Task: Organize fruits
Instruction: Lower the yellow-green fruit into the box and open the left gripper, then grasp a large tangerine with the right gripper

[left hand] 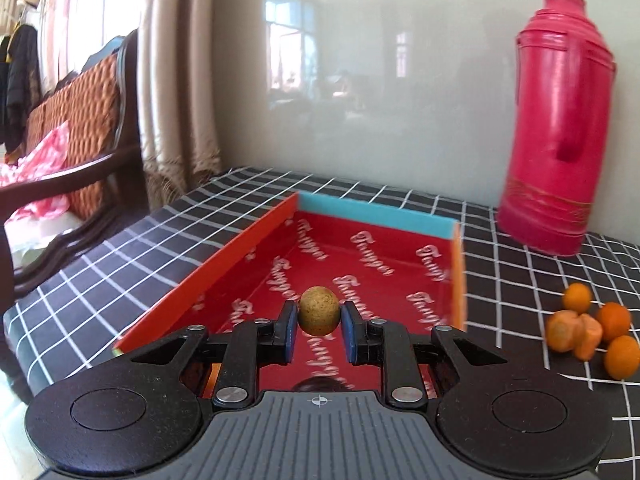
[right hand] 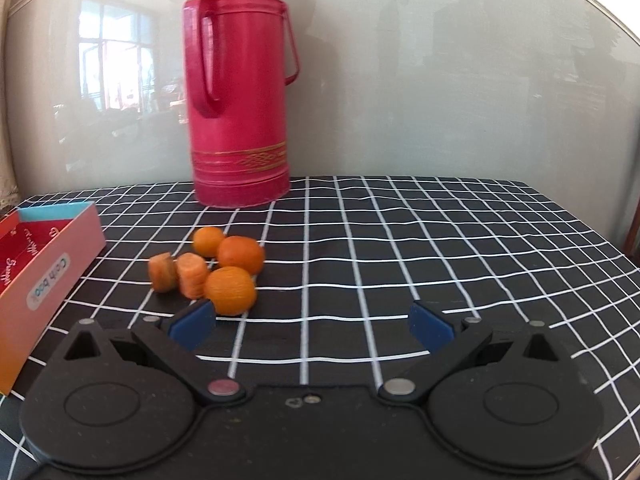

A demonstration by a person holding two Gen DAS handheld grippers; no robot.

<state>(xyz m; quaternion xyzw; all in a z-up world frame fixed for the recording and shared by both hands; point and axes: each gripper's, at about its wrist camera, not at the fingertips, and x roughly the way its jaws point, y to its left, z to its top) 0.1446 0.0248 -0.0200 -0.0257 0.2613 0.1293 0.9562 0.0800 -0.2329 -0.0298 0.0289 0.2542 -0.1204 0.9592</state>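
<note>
Speckled tan round fruit point(left hand: 319, 311) sits clamped in left gripper point(left hand: 319, 322); right gripper point(right hand: 312, 322) gapes beside dimpled oranges point(right hand: 231, 290).

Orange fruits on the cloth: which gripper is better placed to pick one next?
Right. The right gripper is open just before the nearest orange fruit; the left gripper already holds a brown fruit over the box.

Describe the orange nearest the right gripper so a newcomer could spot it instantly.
Start at the tall red thermos at the back of the checked tablecloth. In front of it lies a cluster of orange pieces. The target orange is the front one, beside the open right gripper; unlike the cut chunks, it is whole and round.
</note>
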